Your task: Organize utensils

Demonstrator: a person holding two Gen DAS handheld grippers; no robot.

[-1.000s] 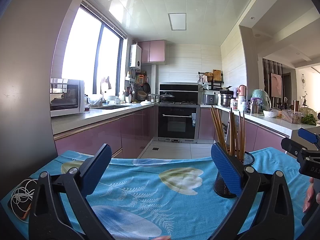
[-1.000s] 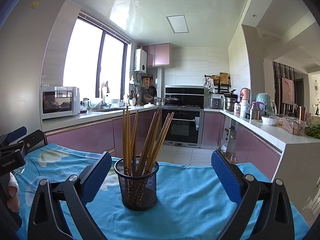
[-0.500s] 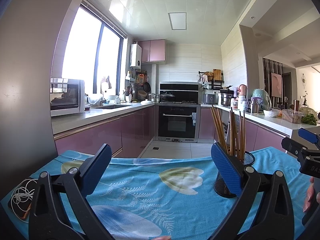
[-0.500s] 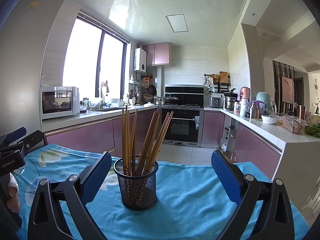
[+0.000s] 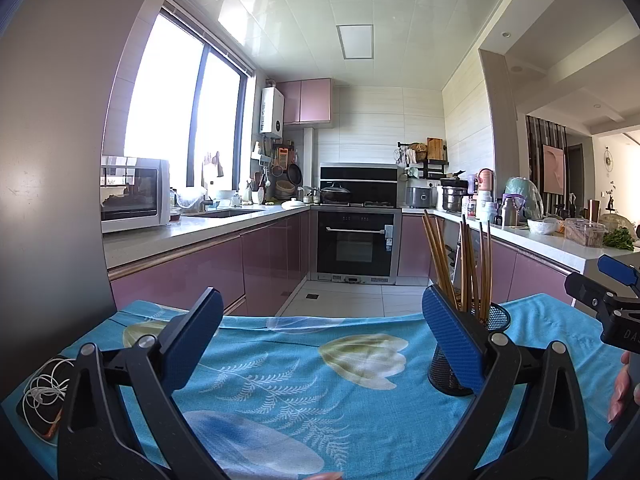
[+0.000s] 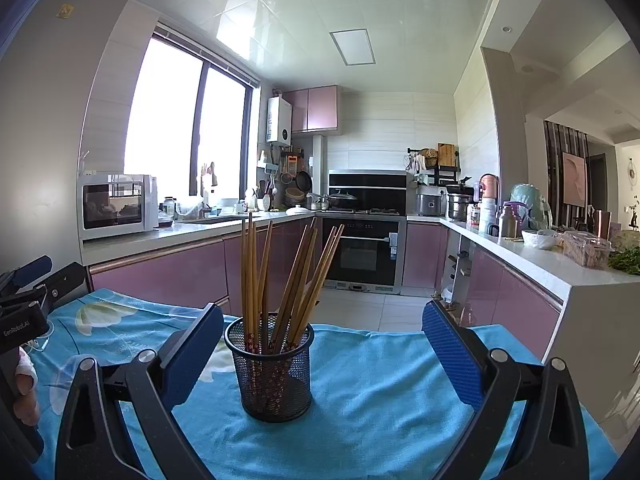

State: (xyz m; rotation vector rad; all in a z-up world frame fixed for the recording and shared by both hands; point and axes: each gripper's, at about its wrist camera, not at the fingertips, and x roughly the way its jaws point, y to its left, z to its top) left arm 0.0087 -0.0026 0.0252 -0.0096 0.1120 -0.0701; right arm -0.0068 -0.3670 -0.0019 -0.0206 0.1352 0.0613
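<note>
nothing has visibly shifted since the earlier frames: the black wire-mesh cup (image 6: 273,368) of brown wooden chopsticks (image 6: 280,276) stands upright near the far edge of the blue floral-clothed surface (image 6: 380,392), and both left gripper (image 5: 320,344) and right gripper (image 6: 320,356) keep their fingers wide, empty.

"GenRobot.AI" is printed on the left claw (image 6: 24,280).

Very little differs from a second ago. In the right wrist view, the mesh holder (image 6: 274,372) of chopsticks (image 6: 280,280) now sits slightly lower and nearer between the spread fingers of the right tool (image 6: 322,354), which has eased towards it.
</note>
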